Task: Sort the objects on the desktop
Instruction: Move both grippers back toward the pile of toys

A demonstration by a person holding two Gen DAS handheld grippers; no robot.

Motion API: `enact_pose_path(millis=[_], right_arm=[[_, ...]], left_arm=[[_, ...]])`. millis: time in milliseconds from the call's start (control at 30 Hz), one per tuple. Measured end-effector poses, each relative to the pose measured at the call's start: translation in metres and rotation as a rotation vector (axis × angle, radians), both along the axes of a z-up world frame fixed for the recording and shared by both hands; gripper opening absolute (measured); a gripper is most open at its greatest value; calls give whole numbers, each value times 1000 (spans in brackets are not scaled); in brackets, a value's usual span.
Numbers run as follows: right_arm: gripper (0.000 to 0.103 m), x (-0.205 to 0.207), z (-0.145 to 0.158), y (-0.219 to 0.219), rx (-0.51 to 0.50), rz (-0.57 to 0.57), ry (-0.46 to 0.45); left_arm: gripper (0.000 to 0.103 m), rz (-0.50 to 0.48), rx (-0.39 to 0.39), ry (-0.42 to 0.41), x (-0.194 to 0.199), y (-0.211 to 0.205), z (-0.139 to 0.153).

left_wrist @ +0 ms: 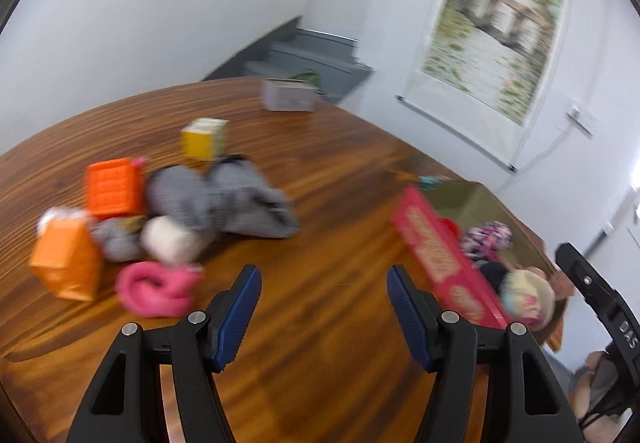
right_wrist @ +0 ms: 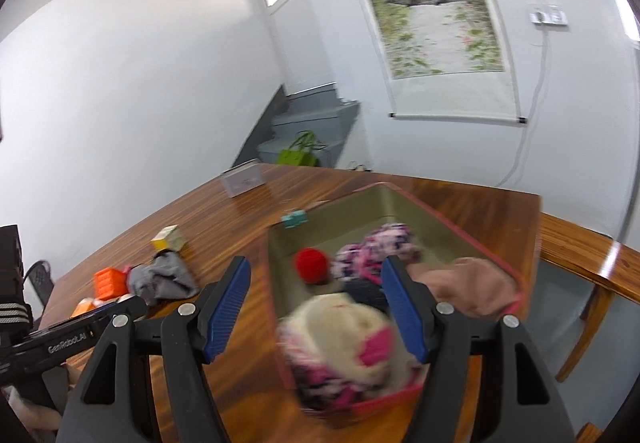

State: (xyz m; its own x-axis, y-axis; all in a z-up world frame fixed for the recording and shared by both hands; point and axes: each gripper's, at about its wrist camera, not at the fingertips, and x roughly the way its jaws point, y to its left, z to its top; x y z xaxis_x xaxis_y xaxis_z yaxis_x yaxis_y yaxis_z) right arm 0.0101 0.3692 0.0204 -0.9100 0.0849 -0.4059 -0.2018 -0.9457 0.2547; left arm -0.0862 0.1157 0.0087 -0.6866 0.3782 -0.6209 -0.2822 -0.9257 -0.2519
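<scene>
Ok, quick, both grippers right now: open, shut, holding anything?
Left hand-held gripper: open, nothing between the pads, bare table below.
Right hand-held gripper: open, holding nothing, above the red box.

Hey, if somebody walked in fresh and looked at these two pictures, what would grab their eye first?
Probably the long red box on the wooden table, stuffed with bright soft things: a red woolly ball and a cream-and-pink plush item at its near end, in front of the open right gripper. Next, the jumble left of the open left gripper: crumpled grey cloth, an orange ribbed block and a coiled pink piece.
</scene>
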Motion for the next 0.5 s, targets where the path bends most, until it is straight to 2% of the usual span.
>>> enact_pose_path(millis=[200,333,500], right_arm=[[78,-25,0,-58,17,165,-26],[79,-54,-8,-108,24,326,-98],[79,-83,-21,-169,96,472,-171]], left_arm=[[67,158,-27,0,-2,-76,-7],[67,264,-49,-3,2,-126,-11],[67,337,-68,-2,11,-170,-14]])
